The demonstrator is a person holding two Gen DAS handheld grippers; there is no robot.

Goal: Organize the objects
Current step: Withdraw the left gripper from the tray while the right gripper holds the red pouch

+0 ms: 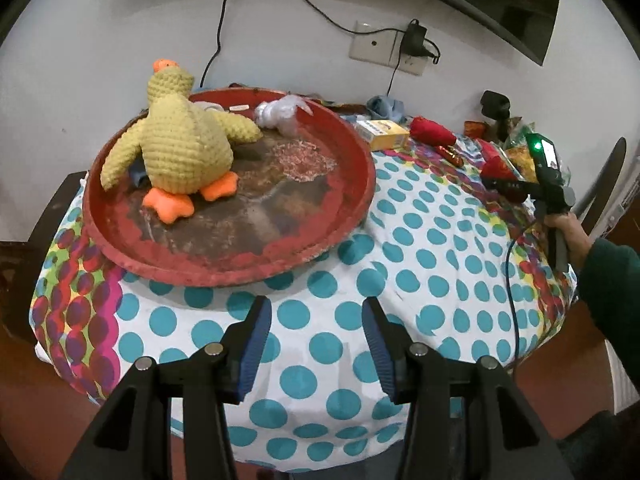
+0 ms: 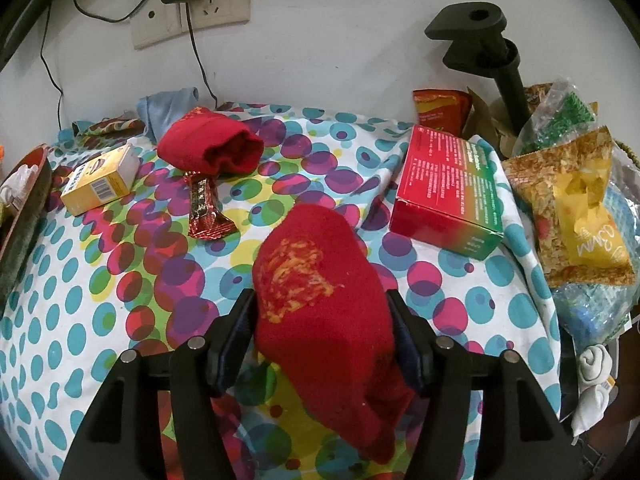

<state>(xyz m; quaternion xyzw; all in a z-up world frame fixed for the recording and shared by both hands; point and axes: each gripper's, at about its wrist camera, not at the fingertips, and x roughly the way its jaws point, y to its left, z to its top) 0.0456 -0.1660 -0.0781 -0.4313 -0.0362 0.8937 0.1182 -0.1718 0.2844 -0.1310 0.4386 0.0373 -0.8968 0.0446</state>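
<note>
My right gripper (image 2: 320,300) is shut on a red sock (image 2: 320,280) with a yellow print; the sock hangs between the pads above the spotted tablecloth. In the left wrist view this gripper (image 1: 516,188) is at the right with the red sock (image 1: 498,172) in it, held by a hand in a dark sleeve. My left gripper (image 1: 316,308) stands open with nothing in it over the cloth, just in front of a round red tray (image 1: 360,216). A yellow knitted duck (image 1: 180,136) and crumpled plastic (image 1: 280,114) lie in the tray.
A rolled red sock (image 2: 212,150), yellow box (image 2: 100,186), wrapped candy bar (image 2: 206,210) and blue cloth (image 2: 168,108) lie at the back. At the right are a red-green box (image 2: 444,196), snack bags (image 2: 576,208), a black clamp stand (image 2: 508,72) and white socks (image 2: 596,376).
</note>
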